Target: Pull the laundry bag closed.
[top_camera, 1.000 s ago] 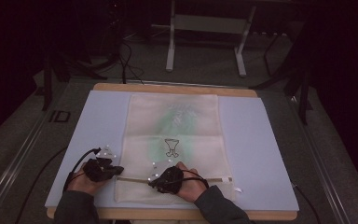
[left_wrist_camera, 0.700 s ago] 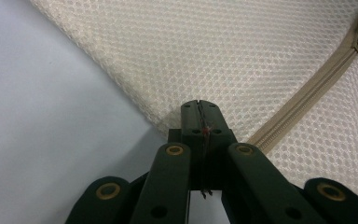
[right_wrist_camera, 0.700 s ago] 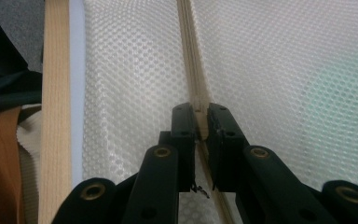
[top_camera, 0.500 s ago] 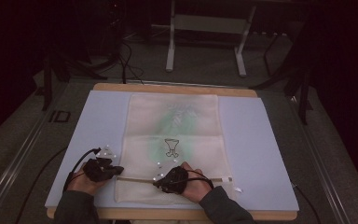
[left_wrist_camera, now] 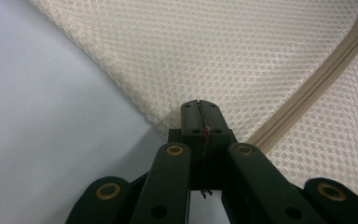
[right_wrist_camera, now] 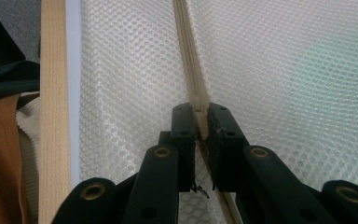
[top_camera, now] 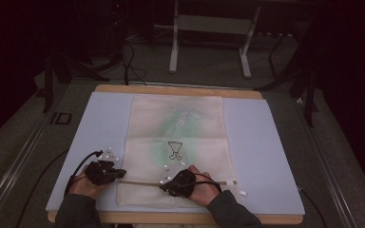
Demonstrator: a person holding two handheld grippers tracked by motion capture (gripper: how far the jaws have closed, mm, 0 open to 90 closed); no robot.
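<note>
A cream mesh bag (top_camera: pixel 176 123) lies flat on a pale blue mat (top_camera: pixel 266 142), with something green showing faintly through it. Its beige zipper (top_camera: pixel 218 182) runs across the near end. My left gripper (top_camera: pixel 121 174) is shut on the bag's left edge (left_wrist_camera: pixel 121 56), right beside the zipper's end (left_wrist_camera: pixel 317 79). My right gripper (top_camera: pixel 164 186) points left along the zipper (right_wrist_camera: pixel 186 46), its jaws shut on the zipper itself. In the left gripper view the gripper (left_wrist_camera: pixel 199 109) pinches mesh. In the right gripper view the gripper (right_wrist_camera: pixel 200 114) clamps the zipper tape.
The mat covers a wooden table (top_camera: pixel 171 89), whose near edge (right_wrist_camera: pixel 53 93) runs close beside my right gripper. A small white tab (top_camera: pixel 241 193) lies by the bag's near right corner. A metal stand (top_camera: pixel 209 42) and cables (top_camera: pixel 128 61) sit on the floor beyond the table.
My right gripper has slid slightly to the right along the zipper. The left gripper has stayed put on the bag's edge.
</note>
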